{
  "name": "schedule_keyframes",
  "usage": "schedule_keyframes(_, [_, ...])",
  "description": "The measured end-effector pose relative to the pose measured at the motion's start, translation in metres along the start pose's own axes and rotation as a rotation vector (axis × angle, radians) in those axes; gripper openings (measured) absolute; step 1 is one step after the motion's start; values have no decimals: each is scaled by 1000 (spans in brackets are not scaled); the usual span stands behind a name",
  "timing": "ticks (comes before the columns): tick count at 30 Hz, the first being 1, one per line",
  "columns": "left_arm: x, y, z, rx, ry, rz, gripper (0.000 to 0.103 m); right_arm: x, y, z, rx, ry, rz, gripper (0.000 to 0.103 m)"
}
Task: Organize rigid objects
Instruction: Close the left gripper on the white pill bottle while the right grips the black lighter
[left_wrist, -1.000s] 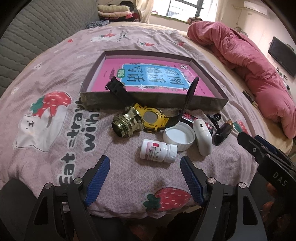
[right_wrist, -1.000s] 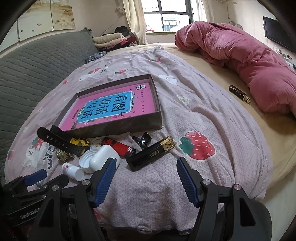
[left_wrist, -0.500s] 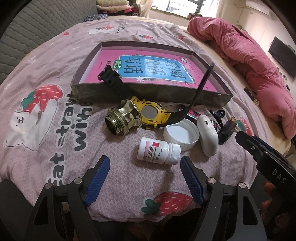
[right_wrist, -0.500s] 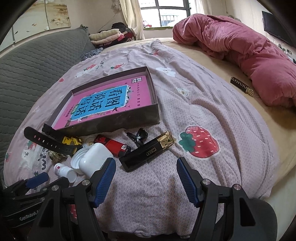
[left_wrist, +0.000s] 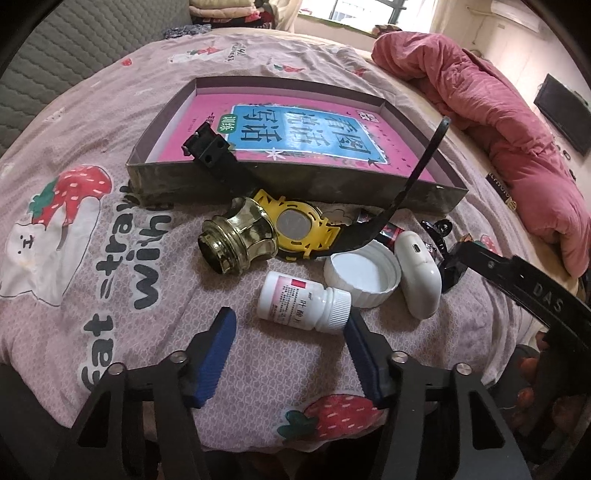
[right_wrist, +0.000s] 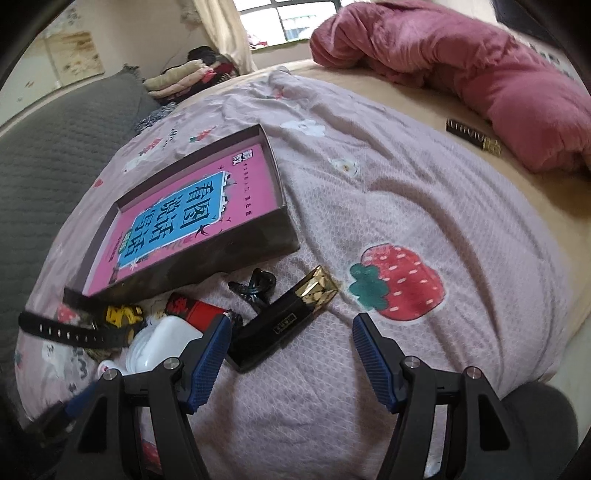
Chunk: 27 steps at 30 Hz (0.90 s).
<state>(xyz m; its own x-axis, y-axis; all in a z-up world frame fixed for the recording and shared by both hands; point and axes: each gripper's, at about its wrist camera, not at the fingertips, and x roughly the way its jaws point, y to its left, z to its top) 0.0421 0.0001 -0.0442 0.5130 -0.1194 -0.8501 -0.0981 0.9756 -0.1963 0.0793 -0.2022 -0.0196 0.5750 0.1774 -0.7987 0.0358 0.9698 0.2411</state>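
A small white pill bottle (left_wrist: 303, 302) lies on its side on the strawberry bedspread. My left gripper (left_wrist: 290, 320) is just in front of it, jaws closing; the pads do not press it. Behind it lie a white cap (left_wrist: 364, 273), a white earbud case (left_wrist: 419, 277), a brass-coloured knob (left_wrist: 236, 236) and a yellow watch (left_wrist: 299, 229) with a black strap. My right gripper (right_wrist: 291, 323) stands open, its left fingertip beside a black and gold box (right_wrist: 284, 325). A red lighter (right_wrist: 195, 312) and a black hair clip (right_wrist: 255, 288) lie next to that box.
A shallow grey box (left_wrist: 295, 184) holding a pink book sits behind the pile. A pink duvet (right_wrist: 461, 66) is heaped at the right, with a black and gold bar (right_wrist: 472, 134) near it. A grey padded headboard (right_wrist: 48, 162) runs along the left.
My left gripper's jaws have narrowed and come closer to the pill bottle. My right gripper has rolled and dropped toward the black and gold box.
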Motion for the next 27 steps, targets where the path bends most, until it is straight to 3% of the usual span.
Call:
schedule_keyframes(2, [1, 1, 2, -5, -2, -16, 51, 5, 0, 0, 30, 20, 15, 68])
schedule_keyframes(6, [5, 4, 6, -15, 0, -35, 49, 11, -4, 1, 81, 37, 32, 65])
schedule_keyframes(11, [10, 10, 12, -32, 1, -56, 49, 19, -5, 5, 108, 44, 16, 51])
schedule_keyframes(27, [23, 24, 17, -61, -1, -109, 49, 22, 11, 11, -54, -3, 19, 25])
